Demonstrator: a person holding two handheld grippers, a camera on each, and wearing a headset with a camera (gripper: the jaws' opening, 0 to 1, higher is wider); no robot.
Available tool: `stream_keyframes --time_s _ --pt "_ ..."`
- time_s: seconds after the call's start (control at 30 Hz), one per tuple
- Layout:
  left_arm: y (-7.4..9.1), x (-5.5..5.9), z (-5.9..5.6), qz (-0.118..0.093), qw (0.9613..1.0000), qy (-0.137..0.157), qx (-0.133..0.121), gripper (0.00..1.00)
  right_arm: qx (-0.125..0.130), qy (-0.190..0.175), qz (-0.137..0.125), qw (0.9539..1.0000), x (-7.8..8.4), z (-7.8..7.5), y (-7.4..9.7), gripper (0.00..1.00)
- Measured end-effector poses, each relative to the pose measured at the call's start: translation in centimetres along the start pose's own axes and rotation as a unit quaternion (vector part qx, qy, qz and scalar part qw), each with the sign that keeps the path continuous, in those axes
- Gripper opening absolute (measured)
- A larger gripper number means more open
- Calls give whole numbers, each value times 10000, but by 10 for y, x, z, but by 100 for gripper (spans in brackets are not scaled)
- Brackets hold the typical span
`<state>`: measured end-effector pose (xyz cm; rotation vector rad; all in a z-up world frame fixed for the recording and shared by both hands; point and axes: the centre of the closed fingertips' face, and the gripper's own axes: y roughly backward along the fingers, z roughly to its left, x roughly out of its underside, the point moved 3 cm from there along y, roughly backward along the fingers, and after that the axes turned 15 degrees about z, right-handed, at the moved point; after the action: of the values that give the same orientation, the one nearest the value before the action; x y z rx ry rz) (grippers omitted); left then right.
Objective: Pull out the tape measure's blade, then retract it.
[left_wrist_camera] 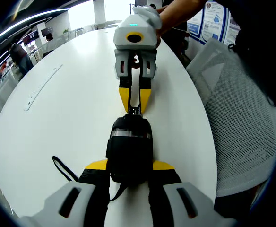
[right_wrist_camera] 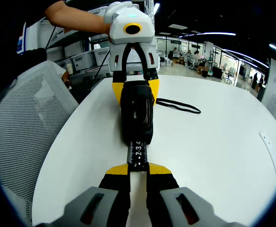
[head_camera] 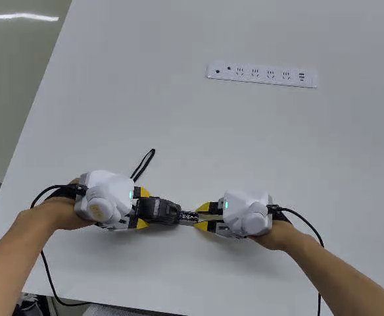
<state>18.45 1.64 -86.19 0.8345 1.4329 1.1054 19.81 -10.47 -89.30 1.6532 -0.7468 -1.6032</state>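
The black tape measure (head_camera: 158, 210) lies on the white table (head_camera: 198, 131) between my two grippers. My left gripper (head_camera: 139, 210) is shut on its case (left_wrist_camera: 130, 146), yellow fingertips on both sides. My right gripper (head_camera: 204, 217) is shut on the end of the blade (right_wrist_camera: 138, 153), which shows the numbers 2 and 3 and sticks out only a short way from the case (right_wrist_camera: 137, 111). The black wrist strap (head_camera: 143, 163) trails away from the case toward the far side of the table. The two grippers face each other, nearly touching.
A white power strip (head_camera: 262, 73) lies flat on the far right part of the table. The table's near edge (head_camera: 179, 299) runs just below my hands. A grey mesh chair (left_wrist_camera: 242, 118) stands beside the table. Cables (head_camera: 47, 276) hang from both grippers.
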Motion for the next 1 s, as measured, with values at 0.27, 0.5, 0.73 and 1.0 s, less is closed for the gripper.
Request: stream_keyframes --time_s 0.27,0.5,0.73,1.0 --pt "0 0 0 -14 10000 57 0 27 -7 7 25 10000 3 -2 3 9" --pt "0 0 1 -8 10000 74 6 27 -2 14 41 10000 5 -2 4 9" --pt "0 0 1 0 10000 85 8 27 -3 9 43 10000 7 -2 5 9" --pt "-1 0 1 1 9999 106 10 27 22 -4 51 10000 10 -2 8 9"
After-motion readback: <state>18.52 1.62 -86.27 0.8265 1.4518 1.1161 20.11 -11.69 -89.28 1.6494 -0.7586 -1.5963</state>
